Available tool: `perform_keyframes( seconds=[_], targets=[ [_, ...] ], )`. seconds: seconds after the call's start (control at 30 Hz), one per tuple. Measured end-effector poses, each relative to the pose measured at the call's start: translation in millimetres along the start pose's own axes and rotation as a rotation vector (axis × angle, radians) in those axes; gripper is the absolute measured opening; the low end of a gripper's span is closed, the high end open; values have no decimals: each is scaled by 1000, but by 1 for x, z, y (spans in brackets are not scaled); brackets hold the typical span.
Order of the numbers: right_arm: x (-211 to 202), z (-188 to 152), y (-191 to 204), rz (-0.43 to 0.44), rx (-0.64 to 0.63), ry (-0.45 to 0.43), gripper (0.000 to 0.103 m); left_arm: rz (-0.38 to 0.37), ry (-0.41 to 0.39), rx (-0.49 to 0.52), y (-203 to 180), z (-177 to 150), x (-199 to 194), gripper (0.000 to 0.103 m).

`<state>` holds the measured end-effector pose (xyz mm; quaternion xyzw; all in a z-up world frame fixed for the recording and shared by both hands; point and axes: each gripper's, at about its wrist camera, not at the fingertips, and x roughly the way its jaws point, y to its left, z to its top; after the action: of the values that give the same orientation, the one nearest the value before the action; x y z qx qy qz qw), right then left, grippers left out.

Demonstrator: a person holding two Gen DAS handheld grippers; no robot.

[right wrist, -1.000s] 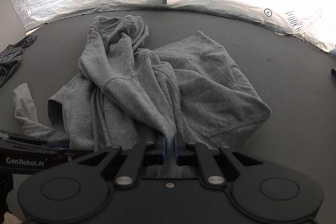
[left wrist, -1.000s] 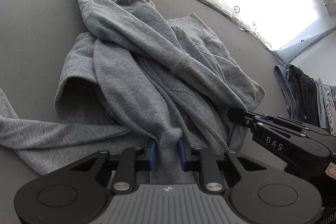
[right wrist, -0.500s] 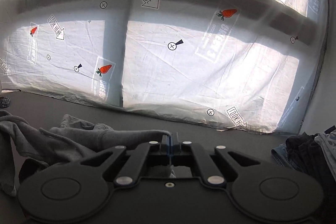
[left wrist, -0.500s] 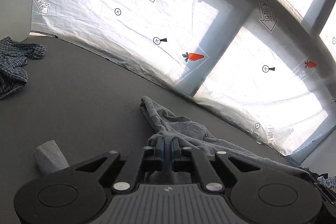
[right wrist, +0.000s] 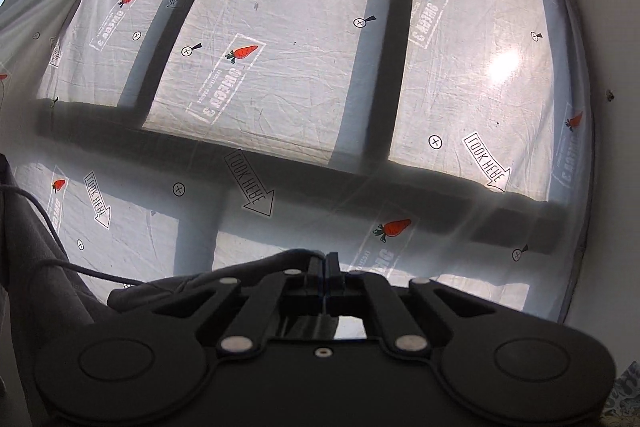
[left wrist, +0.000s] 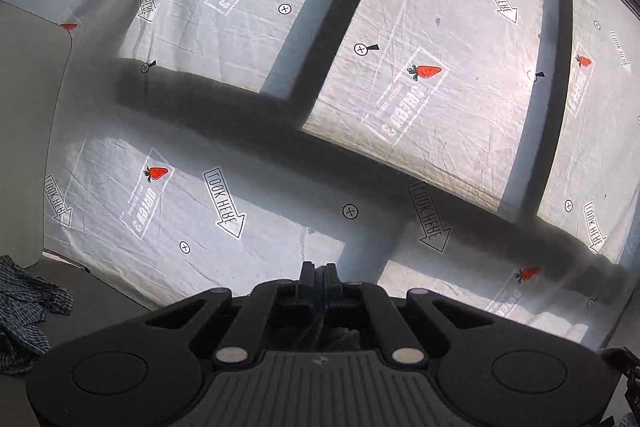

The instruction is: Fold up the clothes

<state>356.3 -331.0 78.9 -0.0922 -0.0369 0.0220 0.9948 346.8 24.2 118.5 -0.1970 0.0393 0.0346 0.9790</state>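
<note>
Both cameras point up at the plastic-covered window (left wrist: pixel 420 99), so the step in hand looks like the lift. The left gripper (left wrist: pixel 319 277) is clamped, with dark cloth visible just behind its fingers. The right gripper (right wrist: pixel 325 267) is pinched on the grey fleece hooded sweatshirt (right wrist: pixel 52 267), which hangs away to its left with a thin drawcord. Next comes lowering it flat onto the worktop, keeping both grips firm

Right gripper (right wrist: pixel 323 269) clamped on grey hoodie (right wrist: pixel 48 267)
</note>
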Motion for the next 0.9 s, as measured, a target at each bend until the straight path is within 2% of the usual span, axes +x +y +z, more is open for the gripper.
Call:
perform_keyframes(
  seconds=[0.13, 0.2, 0.3, 0.4, 0.5, 0.6, 0.67, 0.8, 0.87, 0.9],
  targets=[
    [-14, 26, -21, -6, 33, -65, 1, 38, -230, 42, -9, 39, -36, 0],
    [-22, 36, -30, -6, 56, -88, 1, 29, -313, 69, -12, 57, -52, 0],
    [-24, 40, -37, 30, 115, -73, 1, 34, -320, 98, -15, 66, -57, 0],
    [-20, 26, -27, 27, 78, -25, 1, 40, -184, 109, -13, 47, -35, 0],
    [-18, 6, -17, 28, 49, 45, 1, 50, 74, 69, 2, -4, 6, 0],
    [-20, -9, -13, 4, 25, 87, 1, 88, 288, 102, 8, -60, 36, 0],
    [-22, -19, -10, -12, 12, 114, 1, 88, 429, 106, 18, -103, 51, 0],
    [-22, -28, -19, -53, 53, 161, 1, 65, 638, 132, 31, -171, 65, 2],
    [-21, -34, -25, -68, 69, 190, 1, 48, 711, 178, 33, -197, 68, 18],
    [-20, -38, -28, -78, 80, 206, 1, 34, 738, 208, 33, -208, 70, 21]
  ],
)
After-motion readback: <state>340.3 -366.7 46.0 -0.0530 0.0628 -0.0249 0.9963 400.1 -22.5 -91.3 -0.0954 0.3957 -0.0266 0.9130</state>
